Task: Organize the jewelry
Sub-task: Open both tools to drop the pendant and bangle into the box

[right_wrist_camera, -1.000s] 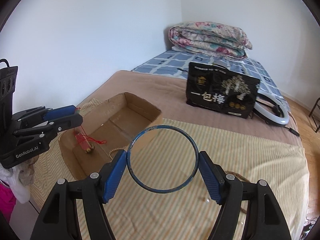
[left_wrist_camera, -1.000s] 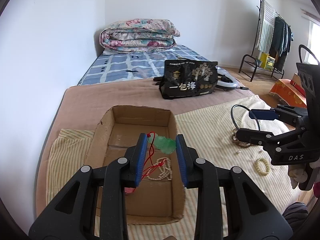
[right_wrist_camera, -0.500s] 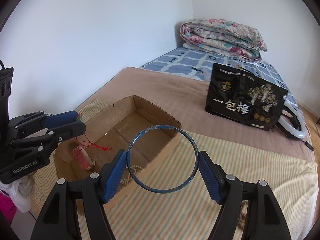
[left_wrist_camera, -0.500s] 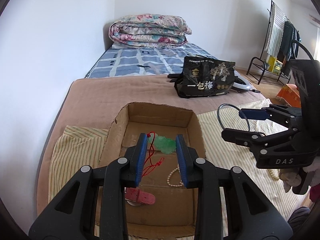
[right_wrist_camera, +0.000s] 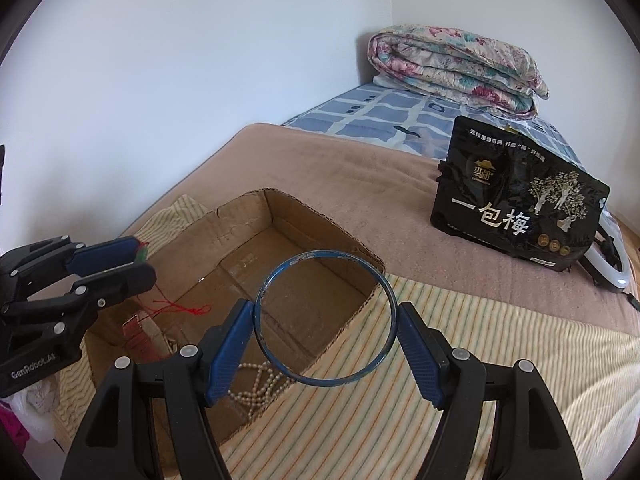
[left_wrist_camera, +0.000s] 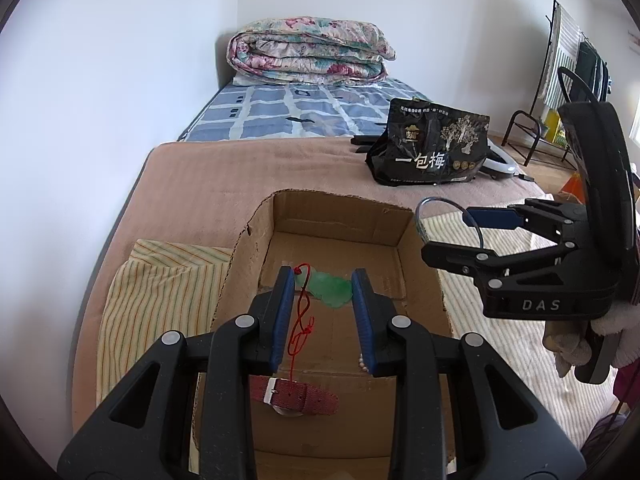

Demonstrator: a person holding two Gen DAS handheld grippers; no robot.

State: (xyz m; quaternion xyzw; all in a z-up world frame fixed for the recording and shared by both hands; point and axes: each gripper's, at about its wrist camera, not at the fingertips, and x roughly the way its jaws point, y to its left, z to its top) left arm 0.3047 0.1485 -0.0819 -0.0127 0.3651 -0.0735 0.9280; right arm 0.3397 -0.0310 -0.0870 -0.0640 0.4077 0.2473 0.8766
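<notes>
My left gripper (left_wrist_camera: 323, 286) is shut on a green jade pendant (left_wrist_camera: 331, 288) whose red cord (left_wrist_camera: 301, 328) hangs down; it is held above the open cardboard box (left_wrist_camera: 340, 220). In the box lie a red watch strap (left_wrist_camera: 300, 398) and a pearl necklace (right_wrist_camera: 256, 384). My right gripper (right_wrist_camera: 326, 320) is shut on a thin blue bangle (right_wrist_camera: 384, 292), held over the box's right rim (right_wrist_camera: 352, 320). The bangle also shows in the left wrist view (left_wrist_camera: 424, 210), and the left gripper shows in the right wrist view (right_wrist_camera: 120, 258).
The box stands on a striped cloth (right_wrist_camera: 440, 380) over a brown blanket (left_wrist_camera: 240, 172). A black snack bag (right_wrist_camera: 516, 216) stands farther back, with a folded floral quilt (left_wrist_camera: 308, 50) at the wall. A clothes rack (left_wrist_camera: 568, 60) stands at the far right.
Both grippers have moved left toward the box with their loads. The right gripper and bangle have gone from over the cloth to the box's right rim. The watch strap has come into view.
</notes>
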